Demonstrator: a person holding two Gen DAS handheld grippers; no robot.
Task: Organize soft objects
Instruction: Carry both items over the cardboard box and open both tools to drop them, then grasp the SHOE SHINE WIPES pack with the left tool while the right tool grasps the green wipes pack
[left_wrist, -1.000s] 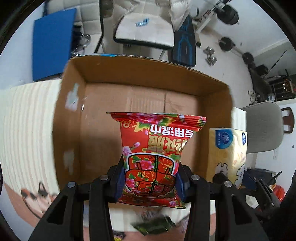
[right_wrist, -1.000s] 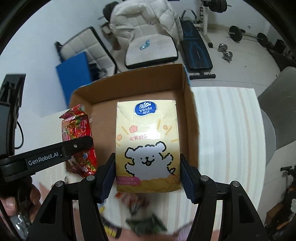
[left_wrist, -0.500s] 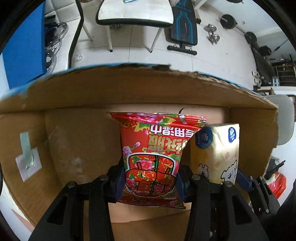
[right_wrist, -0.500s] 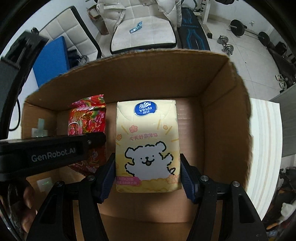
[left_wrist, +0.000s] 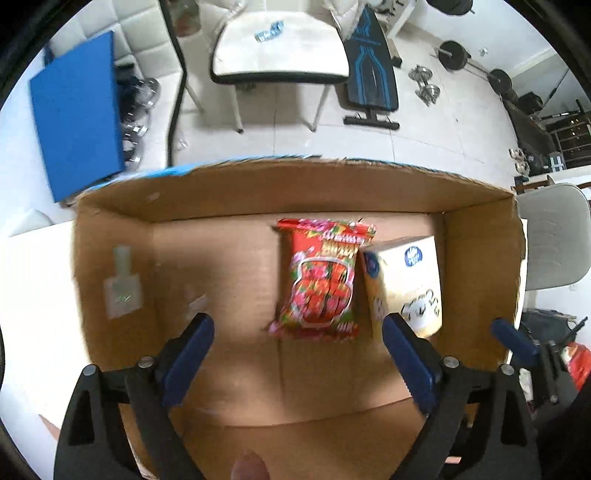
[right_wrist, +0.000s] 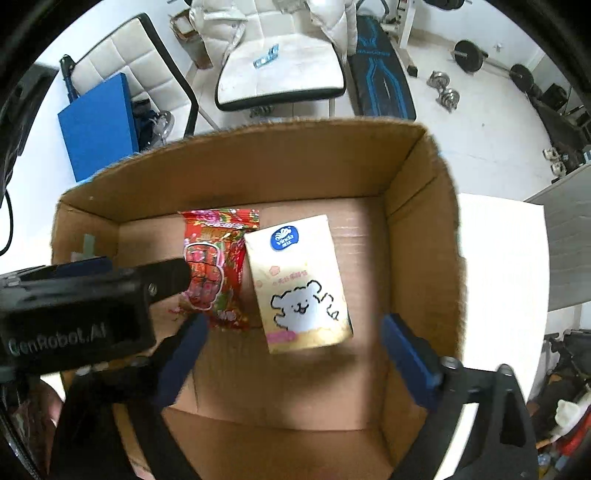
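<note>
Snack packet and tissue pack lie side by side on the cardboard box floor; left tool and right tool gape empty. Lifting straight up should avoid snagging either.

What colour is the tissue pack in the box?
Pale yellow tissue pack with a white cartoon dog; clearest in the right wrist view.

We see a red flowered snack packet lying flat on the floor of the open cardboard box, with a cream tissue pack bearing a white cartoon dog just beside it.
</note>
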